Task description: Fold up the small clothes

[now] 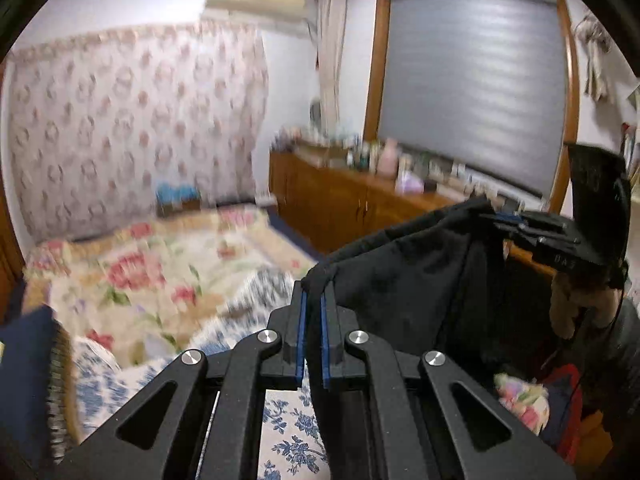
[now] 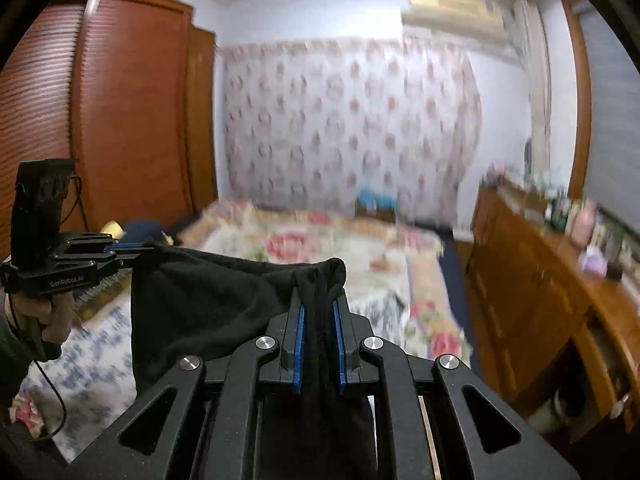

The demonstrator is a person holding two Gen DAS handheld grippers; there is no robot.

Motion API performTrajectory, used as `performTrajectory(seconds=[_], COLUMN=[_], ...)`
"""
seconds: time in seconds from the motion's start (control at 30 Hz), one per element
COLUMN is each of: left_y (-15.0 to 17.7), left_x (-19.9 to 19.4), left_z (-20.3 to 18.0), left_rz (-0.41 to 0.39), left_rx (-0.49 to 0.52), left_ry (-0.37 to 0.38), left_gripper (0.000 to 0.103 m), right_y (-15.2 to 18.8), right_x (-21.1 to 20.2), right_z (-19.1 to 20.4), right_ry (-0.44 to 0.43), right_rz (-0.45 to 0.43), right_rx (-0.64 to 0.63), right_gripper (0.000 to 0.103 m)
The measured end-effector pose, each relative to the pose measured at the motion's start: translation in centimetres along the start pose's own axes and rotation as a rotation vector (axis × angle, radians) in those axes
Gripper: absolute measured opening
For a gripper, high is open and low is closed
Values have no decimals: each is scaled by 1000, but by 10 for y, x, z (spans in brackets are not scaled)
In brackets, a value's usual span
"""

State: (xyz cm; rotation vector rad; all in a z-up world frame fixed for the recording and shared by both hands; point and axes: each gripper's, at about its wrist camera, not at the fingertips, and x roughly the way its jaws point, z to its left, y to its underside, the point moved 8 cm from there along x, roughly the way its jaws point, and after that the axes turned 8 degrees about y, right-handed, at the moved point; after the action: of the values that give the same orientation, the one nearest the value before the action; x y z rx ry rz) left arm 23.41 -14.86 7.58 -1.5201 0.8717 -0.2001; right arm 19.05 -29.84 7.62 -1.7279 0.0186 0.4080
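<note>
A small black garment (image 1: 408, 276) hangs in the air between both grippers, above the bed. My left gripper (image 1: 314, 300) is shut on one top corner of it. My right gripper (image 2: 319, 304) is shut on the other top corner, with a bunched fold of black cloth (image 2: 224, 304) between its blue pads. The cloth sags between the two grips and drapes down below. In the left wrist view the right gripper (image 1: 516, 222) shows at the right, clamped on the cloth. In the right wrist view the left gripper (image 2: 132, 250) shows at the left, clamped on the cloth.
A bed with a floral quilt (image 1: 160, 264) lies below and ahead; a blue-and-white patterned sheet (image 1: 288, 436) is nearest me. A wooden sideboard (image 1: 340, 200) with many bottles stands along the right wall. A wooden wardrobe (image 2: 120, 120) stands at the left.
</note>
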Motion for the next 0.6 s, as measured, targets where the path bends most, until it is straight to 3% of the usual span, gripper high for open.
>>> performTrajectory(seconds=[0.27,0.47,0.6], left_y=[-39,-50,-44], left_x=[-141,-202,-206], left_z=[-43,-40,-18], left_rz=[-225,-289,-272], left_rx=[91,125,116], left_ry=[-85,-120,-153], left_gripper=[6,6,6], right_y=[-44,-57,-60], right_x=[-113,-154,-147], right_z=[46,78,80], right_ry=[-23,-112,-162], right_rz=[-202,-269,-289], right_rx=[-35,-63,-76], right_gripper=[12,12,11])
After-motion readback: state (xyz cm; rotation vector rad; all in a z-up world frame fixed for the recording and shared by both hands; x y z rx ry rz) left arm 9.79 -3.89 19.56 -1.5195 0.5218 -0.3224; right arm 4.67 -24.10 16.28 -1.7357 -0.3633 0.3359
